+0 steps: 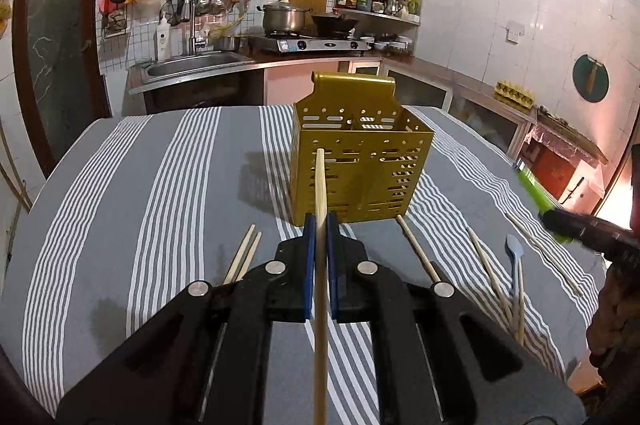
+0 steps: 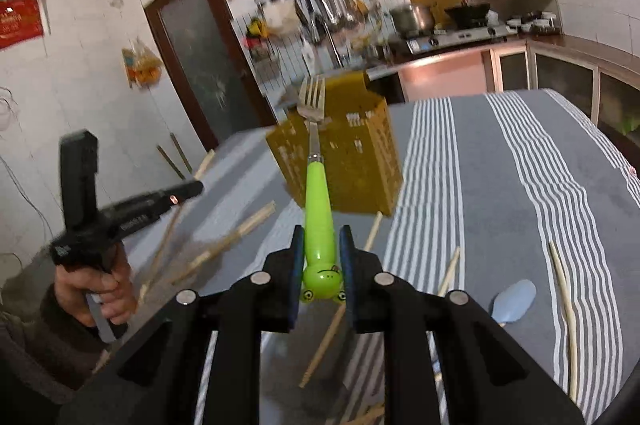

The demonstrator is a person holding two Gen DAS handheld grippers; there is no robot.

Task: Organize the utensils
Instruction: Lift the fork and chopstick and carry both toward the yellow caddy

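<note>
Mid-transfer step: both loads lifted, neither yet in the gold holder [image 1: 356,161]. Left gripper [image 1: 321,225] clamped on a single wooden chopstick [image 1: 320,185], stick running straight forward between the blue pads, tip overlapping the holder's near wall in the left wrist view; whether it touches that wall cannot be told. Right gripper [image 2: 322,245] closed around the green handle of a fork [image 2: 318,201], frog-face butt end seated between the pads, tines pointing forward and overlapping the holder's upper edge in a blurred right wrist view. Holder upright on the striped bench [image 1: 160,185], ahead of both grippers, divided inside; chopsticks visible through the slots on its right side. Next move, as judged: raise each tip above the rim, tilt toward vertical, release over a compartment, chopstick probably with the others. Risk: two loads converging on one small opening, possible clash. Remaining on the bench: loose chopsticks [image 1: 244,257] left and right of the holder, and a blue spoon [image 1: 514,253] near the right side.
</note>
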